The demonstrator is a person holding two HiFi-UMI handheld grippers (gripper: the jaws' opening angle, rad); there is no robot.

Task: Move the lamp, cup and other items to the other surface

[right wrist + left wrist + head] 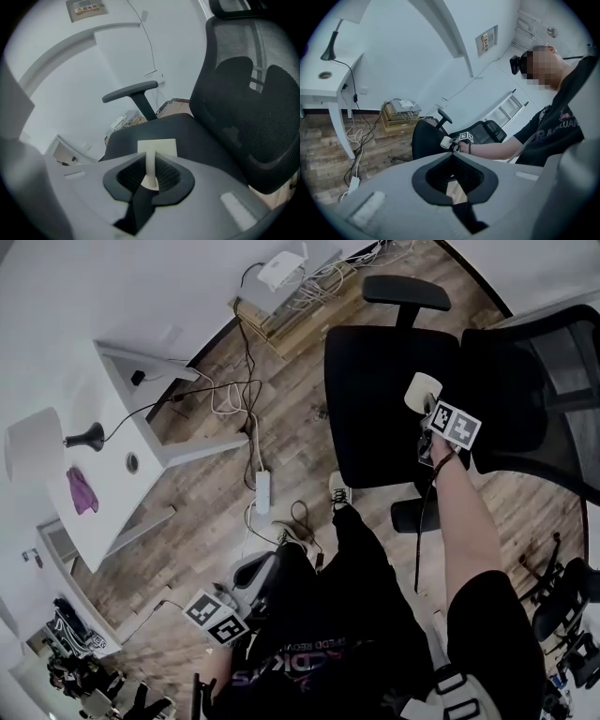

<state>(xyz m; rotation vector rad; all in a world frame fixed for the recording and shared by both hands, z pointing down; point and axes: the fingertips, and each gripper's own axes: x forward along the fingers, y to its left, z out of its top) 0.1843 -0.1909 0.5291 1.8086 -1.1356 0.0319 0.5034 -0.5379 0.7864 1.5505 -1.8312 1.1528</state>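
Now the cup hangs just above the black chair seat, its handle pinched in the right claw. The left claw is a little open and holds nothing. The lamp and purple cloth sit on the white desk, so most of the job is left.

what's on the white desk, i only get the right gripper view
Observer: a black-based lamp with a white shade and a crumpled purple cloth sit on the white desk.
Operator: is my left claw carrying anything
Observer: no, the left claw is empty; the wood plank floor shows between its jaws.
Operator: anything lying on the floor near the desk
Observer: a white power strip with loose cables lies on the floor beside the desk's leg.
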